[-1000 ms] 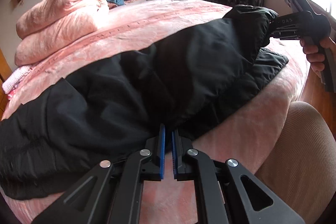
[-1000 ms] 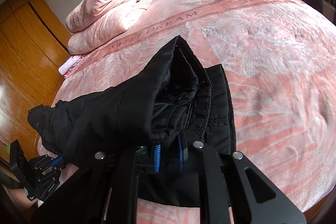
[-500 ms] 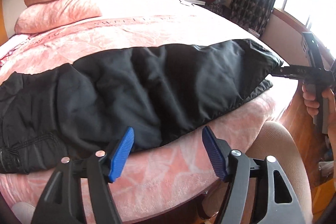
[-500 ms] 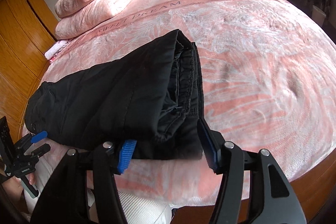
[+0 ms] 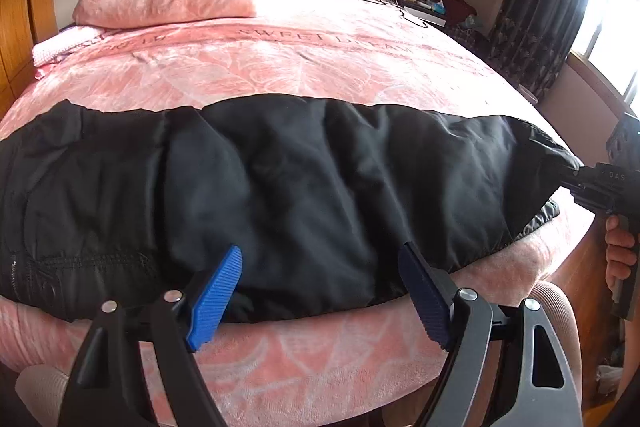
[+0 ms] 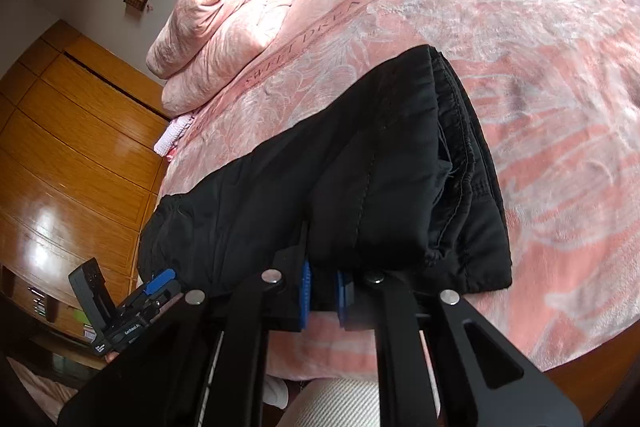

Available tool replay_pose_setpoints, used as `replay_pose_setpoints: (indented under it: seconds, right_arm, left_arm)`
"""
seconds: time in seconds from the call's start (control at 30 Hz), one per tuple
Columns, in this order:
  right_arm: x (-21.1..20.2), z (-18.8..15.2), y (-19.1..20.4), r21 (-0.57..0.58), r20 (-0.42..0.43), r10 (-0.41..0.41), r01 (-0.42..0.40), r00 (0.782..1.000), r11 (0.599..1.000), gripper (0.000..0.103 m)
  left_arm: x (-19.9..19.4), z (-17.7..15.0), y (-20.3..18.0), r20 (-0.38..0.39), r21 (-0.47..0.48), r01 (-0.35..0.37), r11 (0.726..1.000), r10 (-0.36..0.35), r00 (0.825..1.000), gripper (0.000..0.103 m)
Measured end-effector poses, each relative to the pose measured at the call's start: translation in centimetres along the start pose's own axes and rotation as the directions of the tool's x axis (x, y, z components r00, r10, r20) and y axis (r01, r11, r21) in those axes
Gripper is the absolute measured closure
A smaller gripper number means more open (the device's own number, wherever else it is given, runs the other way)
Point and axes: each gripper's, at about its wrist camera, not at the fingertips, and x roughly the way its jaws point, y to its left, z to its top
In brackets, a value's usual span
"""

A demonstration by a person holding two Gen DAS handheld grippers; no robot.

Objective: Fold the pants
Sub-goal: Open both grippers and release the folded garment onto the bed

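Left gripper (image 5: 320, 291) released pants (image 5: 300, 195); blanket (image 5: 320, 67) reads "SWEET DREAM".

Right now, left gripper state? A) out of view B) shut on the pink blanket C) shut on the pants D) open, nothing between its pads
D: the left gripper has its blue pads spread wide, at the near edge of the black pants without pinching them.

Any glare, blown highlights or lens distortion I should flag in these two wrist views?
Left wrist view: the window is blown out white, and the bed bulges from fisheye. Right wrist view: glare patches on the wooden wardrobe, dark corner vignetting, and the black pants lose fold detail.
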Motion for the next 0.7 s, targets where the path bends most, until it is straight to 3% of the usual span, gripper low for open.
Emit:
replay_pose_setpoints:
  seconds: [0.13,0.2,0.27,0.3,0.37,0.43,0.53,0.63,0.67,0.7]
  right_arm:
    - [-1.5,0.3,2.7,-0.128,0.063,0.01,-0.002,0.998,0.992,0.098]
    - [-0.8,0.1,1.6,-0.108,0.0,-0.068,0.067,0.998,0.992,0.096]
    - [0.6,-1.1,-0.7,-0.083,-0.108,-0.192,0.184,0.975,0.979,0.091]
    - [1.2,-1.8,-1.9,-0.066,-0.159,-0.219,0.211,0.963,0.975,0.088]
    - [1.0,-3.0,-3.3,-0.015,-0.191,-0.201,0.202,0.961,0.979,0.086]
    - [-0.2,-3.2,-3.1,-0.008,-0.171,-0.208,0.21,0.963,0.978,0.079]
    - [-2.6,-2.7,-1.5,-0.055,-0.092,-0.319,0.315,0.943,0.948,0.047]
    - [-4.6,-1.9,0.6,-0.115,0.002,-0.416,0.413,0.909,0.903,0.046]
    - [-4.9,-1.6,1.4,-0.138,0.026,-0.424,0.423,0.905,0.896,0.046]
    - [-4.9,-1.3,2.2,-0.156,0.035,-0.402,0.403,0.915,0.902,0.046]
  left_arm:
    - [0.0,-0.2,0.2,0.009,-0.02,-0.001,1.0,0.001,1.0,0.022]
    - [0.4,-0.3,0.2,0.002,-0.017,0.0,1.0,0.0,1.0,0.022]
    - [0.8,-0.5,0.2,-0.011,-0.013,0.005,1.0,-0.005,1.0,0.022]
    - [0.9,-0.7,0.2,-0.017,-0.009,0.009,1.0,-0.009,1.0,0.022]
    - [1.2,-0.8,0.1,-0.028,0.005,0.012,1.0,-0.012,1.0,0.022]
    - [1.1,-0.8,0.2,-0.03,0.012,0.018,1.0,-0.018,0.999,0.021]
    - [0.7,-0.5,0.8,-0.021,0.016,0.018,1.0,-0.018,1.0,0.016]
    - [0.0,-0.1,2.0,0.012,0.022,-0.016,1.0,0.016,1.0,0.015]
    - [-0.3,0.2,2.6,0.027,0.017,-0.032,0.999,0.032,0.999,0.015]
    - [-0.6,0.5,3.5,0.045,0.003,-0.048,0.999,0.048,0.998,0.015]
